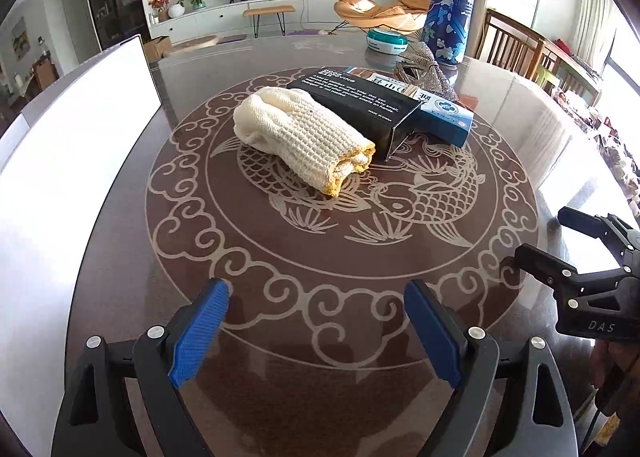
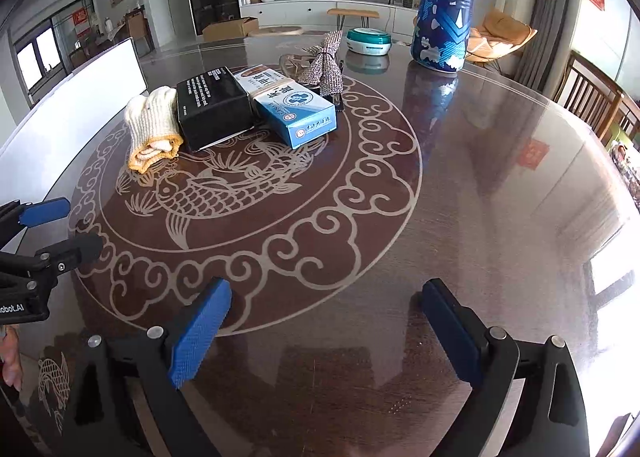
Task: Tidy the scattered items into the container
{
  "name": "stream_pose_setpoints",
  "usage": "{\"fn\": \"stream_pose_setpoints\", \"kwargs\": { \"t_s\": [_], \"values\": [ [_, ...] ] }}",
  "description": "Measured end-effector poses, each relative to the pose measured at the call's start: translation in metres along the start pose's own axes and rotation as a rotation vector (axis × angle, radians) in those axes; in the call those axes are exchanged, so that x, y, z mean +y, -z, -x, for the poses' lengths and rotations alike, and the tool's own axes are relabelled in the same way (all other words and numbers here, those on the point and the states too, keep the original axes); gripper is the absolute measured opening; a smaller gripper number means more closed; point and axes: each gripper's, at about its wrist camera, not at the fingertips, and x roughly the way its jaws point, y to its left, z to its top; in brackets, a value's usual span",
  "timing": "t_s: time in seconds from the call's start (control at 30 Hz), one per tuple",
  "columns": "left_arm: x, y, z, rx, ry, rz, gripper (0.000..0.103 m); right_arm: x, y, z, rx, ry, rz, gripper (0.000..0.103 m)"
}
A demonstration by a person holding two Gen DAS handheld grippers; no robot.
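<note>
A rolled cream glove [image 1: 304, 137] with a yellow cuff lies on the round table's fish pattern. Against its far side leans a black box [image 1: 352, 105], and a blue-and-white box [image 1: 436, 117] lies behind that. A silvery mesh cloth [image 1: 432, 69] sits farther back. The white container [image 1: 80, 137] stands at the table's left edge. My left gripper [image 1: 316, 297] is open above the bare tabletop, short of the glove. My right gripper [image 2: 326, 293] is open too, nothing between its fingers, with the glove [image 2: 154, 125], black box [image 2: 214, 109] and blue box [image 2: 292, 109] ahead to its left.
A tall blue printed cylinder [image 2: 444, 9] and a teal-and-white round tin [image 2: 368, 39] stand at the table's far side. Wooden chairs [image 2: 596, 97] line the right edge. In the right wrist view the left gripper [image 2: 80, 225] shows at the far left, near the container [image 2: 100, 69].
</note>
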Motion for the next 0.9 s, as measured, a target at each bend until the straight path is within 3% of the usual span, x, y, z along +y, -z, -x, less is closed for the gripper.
{"fn": "stream_pose_setpoints", "kwargs": {
  "t_s": [0.2, 0.37, 0.9],
  "values": [
    [-0.0041, 0.0039, -0.0035, -0.032, -0.018, -0.006, 0.091, 0.0066, -0.0002, -0.005, 0.014, 0.026, -0.002, 0.103],
    [0.0009, 0.0053, -0.0084, -0.023, -0.038, 0.027, 0.103, 0.0067, 0.0003, -0.0062, 0.014, 0.026, -0.004, 0.103],
    [0.0018, 0.0058, -0.0085, -0.022, -0.037, 0.027, 0.103, 0.0067, 0.0002, -0.0063, 0.014, 0.026, -0.005, 0.103]
  ]
}}
